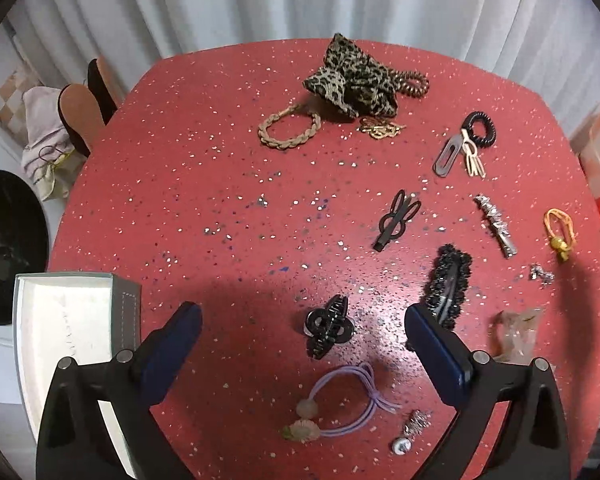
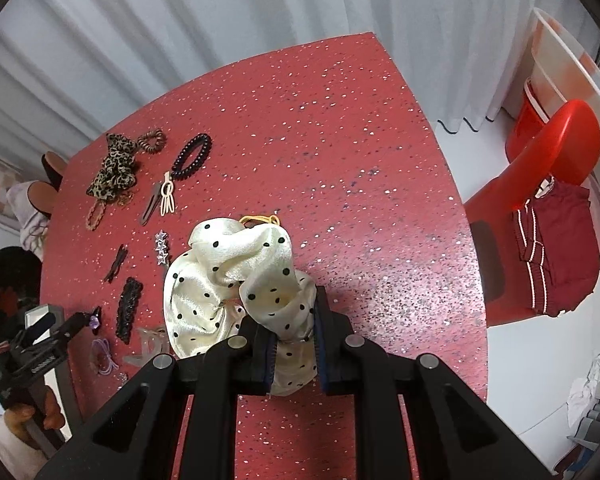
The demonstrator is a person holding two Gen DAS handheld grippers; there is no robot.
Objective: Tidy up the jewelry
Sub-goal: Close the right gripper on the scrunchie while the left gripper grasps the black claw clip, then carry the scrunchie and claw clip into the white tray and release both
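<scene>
1. Left gripper [image 1: 302, 332] hangs wide open above a red table [image 1: 204, 168], holding nothing; a black claw clip [image 1: 329, 332] lies on the table between its fingers.
2. Right gripper [image 2: 294, 354] is clamped on a cream dotted scrunchie [image 2: 228, 276].
3. An open box [image 1: 70, 320] sits at the table's left edge.

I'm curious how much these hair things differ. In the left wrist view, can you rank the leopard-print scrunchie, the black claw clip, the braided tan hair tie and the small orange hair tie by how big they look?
1. leopard-print scrunchie
2-3. braided tan hair tie and black claw clip: look alike, and the clip lies nearer the camera, so unranked
4. orange hair tie
</scene>
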